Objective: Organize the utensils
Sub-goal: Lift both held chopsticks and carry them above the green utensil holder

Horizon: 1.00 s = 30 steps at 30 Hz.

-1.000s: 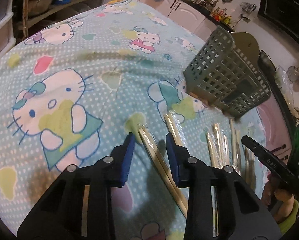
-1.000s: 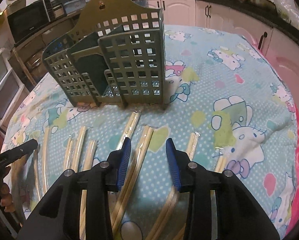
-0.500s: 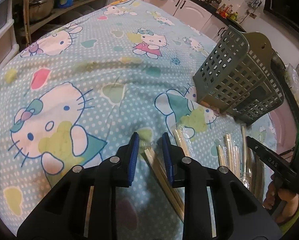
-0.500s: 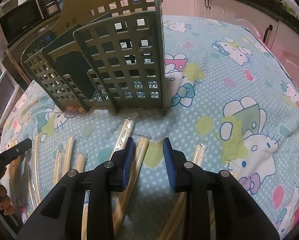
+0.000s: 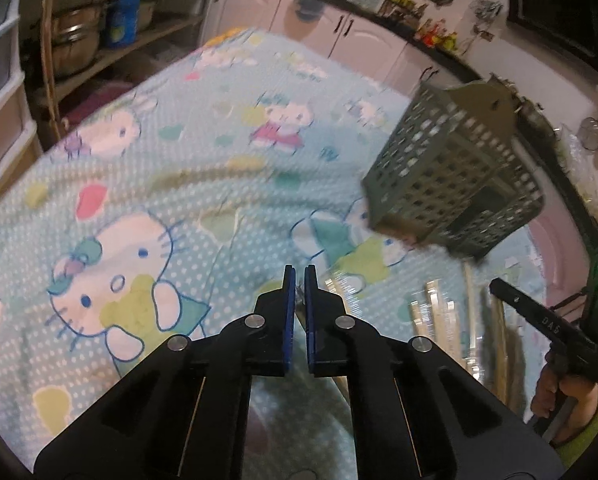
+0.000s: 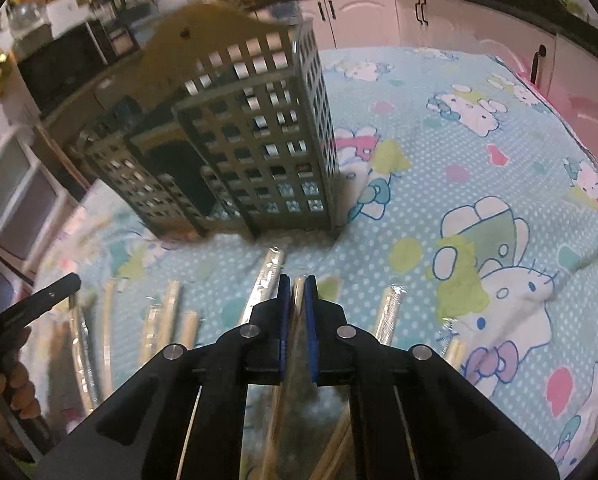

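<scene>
Nearest, the right gripper point(image 6: 298, 286) has just closed on a wrapped chopstick pair point(image 6: 297, 300), ready to lift; the left gripper point(image 5: 299, 280) pinches wrapper film. Beyond, loose pairs point(image 6: 171, 312) line the tabletop point(image 6: 439, 152) before the compartmented utensil holder point(image 6: 255, 148).

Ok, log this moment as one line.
left gripper: just closed on wrapped chopsticks | right gripper: just closed on chopstick pack | holder: upright on cloth, looks empty | other packs: loose on cloth
</scene>
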Available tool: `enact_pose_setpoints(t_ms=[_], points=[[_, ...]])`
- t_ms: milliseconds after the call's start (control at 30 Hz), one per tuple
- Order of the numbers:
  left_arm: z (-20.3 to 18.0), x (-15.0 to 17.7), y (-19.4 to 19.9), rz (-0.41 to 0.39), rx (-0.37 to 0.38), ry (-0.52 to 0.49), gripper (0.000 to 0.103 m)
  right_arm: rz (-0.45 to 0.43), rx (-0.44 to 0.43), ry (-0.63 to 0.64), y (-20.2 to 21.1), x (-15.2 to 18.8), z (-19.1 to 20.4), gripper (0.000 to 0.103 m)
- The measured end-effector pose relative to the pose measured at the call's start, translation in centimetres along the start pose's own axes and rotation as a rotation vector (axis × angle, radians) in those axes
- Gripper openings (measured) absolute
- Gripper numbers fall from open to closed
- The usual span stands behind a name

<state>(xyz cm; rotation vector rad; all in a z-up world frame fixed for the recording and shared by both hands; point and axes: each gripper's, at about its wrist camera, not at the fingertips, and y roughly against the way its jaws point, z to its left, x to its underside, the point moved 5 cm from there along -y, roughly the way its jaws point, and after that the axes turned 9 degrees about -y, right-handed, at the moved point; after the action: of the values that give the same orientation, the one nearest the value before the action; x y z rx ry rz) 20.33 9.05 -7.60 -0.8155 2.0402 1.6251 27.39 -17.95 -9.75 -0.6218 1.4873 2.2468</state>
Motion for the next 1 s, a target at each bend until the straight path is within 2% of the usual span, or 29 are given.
enact_pose_setpoints(t_ms=[233,567,767,1000], points=[[-2.3,-3.1,4.2,-0.104,0.058,-0.064,0.000,-0.093,-0.092,0.003,4.8,-0.8,0.7,0.006],[-6.2,-7.3,8.0,-0.194,0.144,-0.136,0.000,-0.232,-0.193,0.016,11.0,-3.1,2.2,0.006],[-8.0,-10.1,10.3,-0.258,0.183,-0.171,0.000,-0.355,-0.230,0.044,14.9,-5.9,4.0,0.006],[-9.7,-14.0,12.7,-0.338,0.205,-0.205,0.000,-0.509,-0.229,0.034,17.3,-10.5,4.9,0.006]])
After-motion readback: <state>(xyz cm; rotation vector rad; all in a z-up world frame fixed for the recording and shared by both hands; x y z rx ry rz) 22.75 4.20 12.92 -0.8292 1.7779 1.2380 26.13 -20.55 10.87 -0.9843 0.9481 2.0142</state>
